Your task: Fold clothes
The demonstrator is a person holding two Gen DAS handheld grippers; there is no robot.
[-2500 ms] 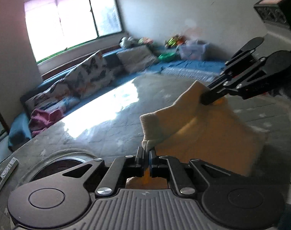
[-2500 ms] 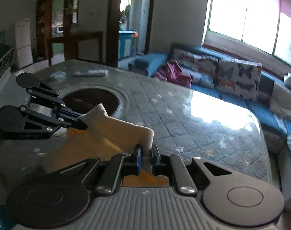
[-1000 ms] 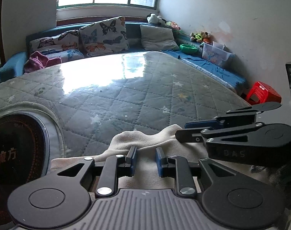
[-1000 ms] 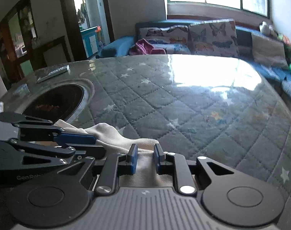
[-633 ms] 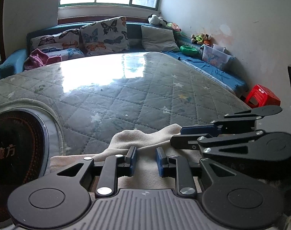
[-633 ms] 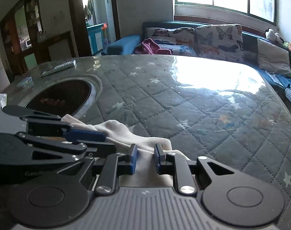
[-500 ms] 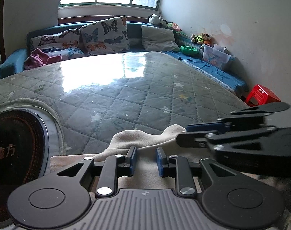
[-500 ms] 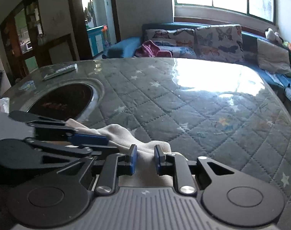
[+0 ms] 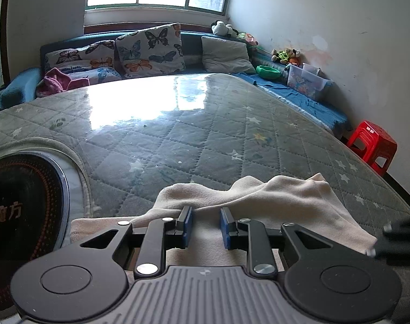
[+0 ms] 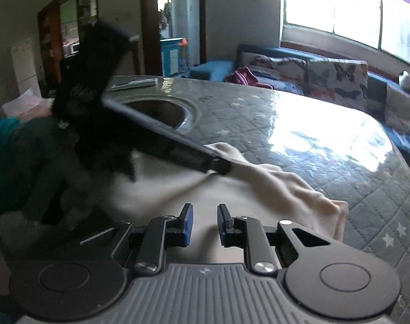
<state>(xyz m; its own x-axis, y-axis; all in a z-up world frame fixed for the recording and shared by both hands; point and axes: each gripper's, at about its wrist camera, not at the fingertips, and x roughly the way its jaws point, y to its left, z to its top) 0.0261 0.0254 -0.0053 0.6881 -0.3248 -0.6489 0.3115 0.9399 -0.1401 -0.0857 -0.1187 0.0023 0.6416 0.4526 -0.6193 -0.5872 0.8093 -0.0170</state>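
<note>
A cream-coloured garment (image 9: 272,199) lies folded and rumpled at the near edge of the quilted grey table (image 9: 205,135). My left gripper (image 9: 204,228) is open just above its near part, holding nothing. My right gripper (image 10: 204,225) is open and empty over the same garment (image 10: 285,189). In the right wrist view the left gripper (image 10: 218,166) appears blurred, its tips at the garment's far edge. In the left wrist view a dark blurred part of the right gripper (image 9: 399,243) shows at the right edge.
A round dark cooktop (image 9: 18,216) is set into the table on the left. A remote (image 10: 134,83) lies at the table's far side. A sofa with butterfly cushions (image 9: 148,51) runs behind, and a red stool (image 9: 372,145) stands to the right.
Both grippers let go of the garment, which now lies on the table. In the last half second the right gripper swung away to the right and back.
</note>
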